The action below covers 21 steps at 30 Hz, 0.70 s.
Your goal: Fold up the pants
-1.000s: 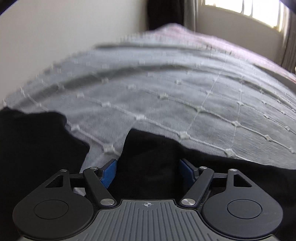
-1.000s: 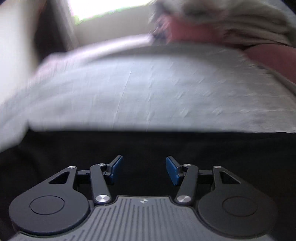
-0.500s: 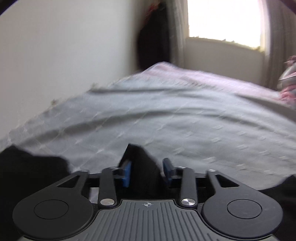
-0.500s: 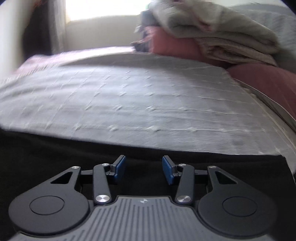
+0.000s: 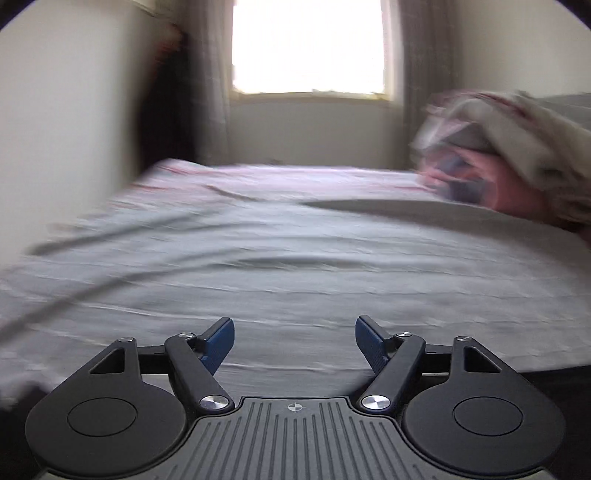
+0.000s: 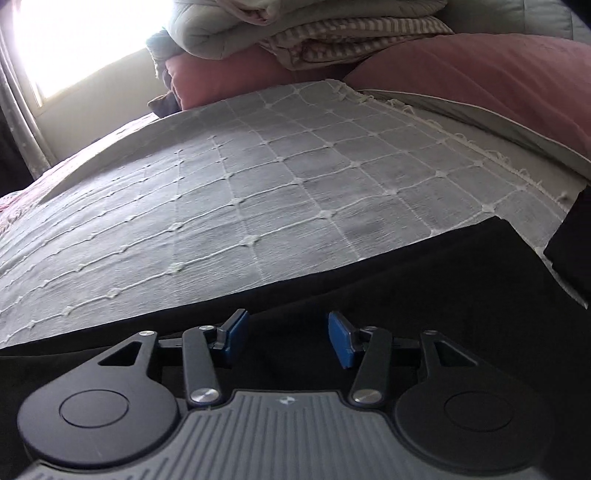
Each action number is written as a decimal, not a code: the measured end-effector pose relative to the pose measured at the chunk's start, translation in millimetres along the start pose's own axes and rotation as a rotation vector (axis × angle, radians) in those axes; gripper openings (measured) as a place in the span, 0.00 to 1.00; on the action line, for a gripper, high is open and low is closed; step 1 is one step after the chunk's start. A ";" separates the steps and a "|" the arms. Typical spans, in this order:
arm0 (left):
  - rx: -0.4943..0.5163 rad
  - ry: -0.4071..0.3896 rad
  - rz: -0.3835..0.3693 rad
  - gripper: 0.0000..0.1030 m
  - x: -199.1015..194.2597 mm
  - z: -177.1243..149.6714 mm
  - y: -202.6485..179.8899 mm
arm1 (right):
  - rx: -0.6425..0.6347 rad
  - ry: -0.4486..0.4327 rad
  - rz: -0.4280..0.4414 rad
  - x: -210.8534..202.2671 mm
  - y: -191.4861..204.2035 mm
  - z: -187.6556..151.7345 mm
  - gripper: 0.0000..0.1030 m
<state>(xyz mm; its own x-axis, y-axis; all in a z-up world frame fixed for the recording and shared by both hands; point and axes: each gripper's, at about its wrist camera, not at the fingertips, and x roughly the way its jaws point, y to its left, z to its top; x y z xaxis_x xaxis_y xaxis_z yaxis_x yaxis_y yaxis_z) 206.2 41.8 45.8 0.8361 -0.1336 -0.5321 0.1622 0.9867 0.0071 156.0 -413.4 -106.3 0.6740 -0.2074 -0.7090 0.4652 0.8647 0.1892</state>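
- My left gripper [image 5: 294,341] has its jaws spread wide with nothing between them, only the grey bedspread [image 5: 295,266] ahead. That view is smeared by motion, so I can't judge my height over the bed from it.
- My right gripper [image 6: 284,338] is also released, jaws apart, hovering low over the black pants [image 6: 424,295], which lie along the near edge of the bed. Whether the fingertips touch the cloth I cannot tell.
- From the left wrist, only dark slivers at the lower corners could be the pants, so that hand is probably off the garment; reaching back blind, I may pinch bedspread instead.
- At the bed's right side a separate dark flap [image 6: 570,251] sits just beside the main panel. It may be a loose leg or a turned corner; folding without squaring it would bury a crooked layer.
- The bedspread is loose-woven with raised knots; closing too deep could catch it with the pants and drag both.
- Open room: the whole middle of the bed toward the window [image 5: 310,44] is free.
- Limits: the wall [image 5: 55,129] hugs the left edge, and pink pillows [image 6: 480,74] with piled blankets [image 6: 295,29] crowd the far right corner.
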 end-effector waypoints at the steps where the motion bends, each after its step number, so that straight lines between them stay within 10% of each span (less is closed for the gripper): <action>1: 0.039 0.046 -0.060 0.74 11.7 -5.2 -11.6 | -0.004 -0.003 0.000 0.5 -0.4 1.0 0.77; 5: 0.173 0.135 -0.035 0.65 57.5 -33.0 -45.1 | 0.036 -0.006 0.013 -3.7 -10.4 7.8 0.77; 7: 0.194 0.144 -0.075 0.36 69.1 -42.0 -53.8 | 0.057 -0.031 -0.017 -9.2 -23.3 13.4 0.77; 8: 0.196 0.150 -0.073 0.05 74.0 -44.4 -56.2 | 0.083 -0.045 -0.035 -11.7 -31.9 15.4 0.78; 9: 0.203 0.152 -0.043 0.01 77.6 -45.8 -59.3 | 0.125 -0.053 -0.052 -13.5 -42.1 17.3 0.78; 14: 0.088 0.112 -0.060 0.00 72.2 -27.7 -38.5 | 0.357 -0.052 -0.077 -13.2 -92.1 17.3 0.77; 21: -0.039 0.162 -0.001 0.00 98.9 -26.2 -22.9 | 0.351 -0.109 -0.107 -10.6 -91.3 14.1 0.78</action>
<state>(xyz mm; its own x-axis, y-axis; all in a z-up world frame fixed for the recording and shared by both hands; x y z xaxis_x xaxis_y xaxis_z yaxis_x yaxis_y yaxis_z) 271.4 8.4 -29.2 0.7401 -0.1210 -0.6616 0.1399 0.9899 -0.0246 114.5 -496.6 -106.4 0.6595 -0.3516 -0.6644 0.6914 0.6307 0.3525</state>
